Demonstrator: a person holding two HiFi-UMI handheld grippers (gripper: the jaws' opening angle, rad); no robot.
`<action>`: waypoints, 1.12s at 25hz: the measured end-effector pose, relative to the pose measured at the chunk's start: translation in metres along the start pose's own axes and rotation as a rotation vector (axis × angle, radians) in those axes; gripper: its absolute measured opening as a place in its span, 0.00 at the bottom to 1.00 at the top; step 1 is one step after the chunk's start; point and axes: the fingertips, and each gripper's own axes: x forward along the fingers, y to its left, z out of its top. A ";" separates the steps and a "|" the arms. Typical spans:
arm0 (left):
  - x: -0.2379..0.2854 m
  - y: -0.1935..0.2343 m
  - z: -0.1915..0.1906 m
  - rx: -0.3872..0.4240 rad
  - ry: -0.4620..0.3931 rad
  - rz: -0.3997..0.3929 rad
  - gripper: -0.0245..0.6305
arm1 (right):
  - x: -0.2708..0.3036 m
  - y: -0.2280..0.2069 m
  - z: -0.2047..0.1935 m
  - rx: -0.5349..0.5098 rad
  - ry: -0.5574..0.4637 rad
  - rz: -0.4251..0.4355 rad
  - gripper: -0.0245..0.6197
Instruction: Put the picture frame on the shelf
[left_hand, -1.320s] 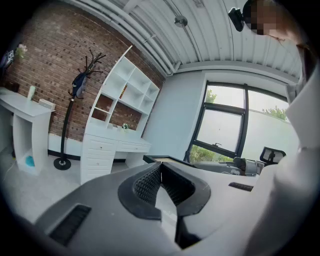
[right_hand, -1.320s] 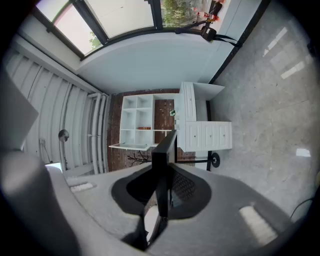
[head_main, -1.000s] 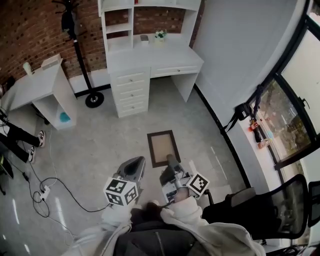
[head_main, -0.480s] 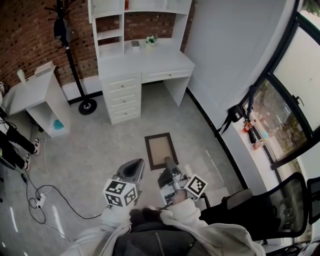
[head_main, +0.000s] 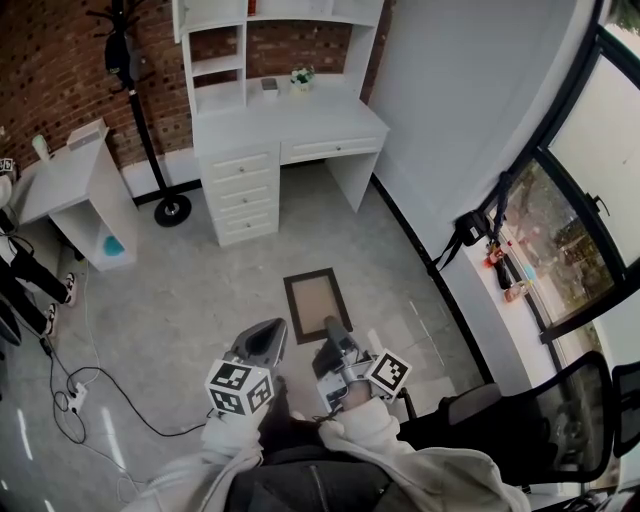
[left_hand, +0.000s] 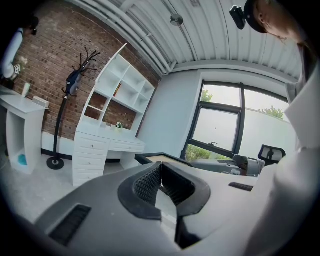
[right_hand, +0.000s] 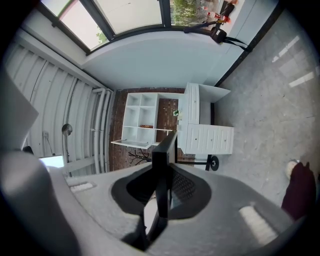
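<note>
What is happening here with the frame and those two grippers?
A person holds a gripper in each hand. The right gripper is shut on the edge of the picture frame, held flat above the floor. The left gripper is shut and empty. The white shelves over the desk stand across the room; the frame is not yet placed.

Not much changes. The head turns a bit, so the desk slides a little to the left in the head view. The frame, in front of the desk, drifts a little left and down, and the right gripper goes with it. The legs left of the desk slip nearer the picture's edge.
</note>
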 end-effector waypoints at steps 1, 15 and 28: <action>0.003 0.001 -0.001 0.001 0.003 -0.001 0.05 | 0.001 -0.001 0.002 -0.001 0.000 -0.002 0.12; 0.075 0.037 0.025 0.012 -0.001 -0.023 0.04 | 0.065 -0.010 0.048 -0.010 -0.014 0.000 0.11; 0.146 0.091 0.068 0.007 -0.006 -0.032 0.05 | 0.150 -0.011 0.088 0.005 -0.008 -0.010 0.12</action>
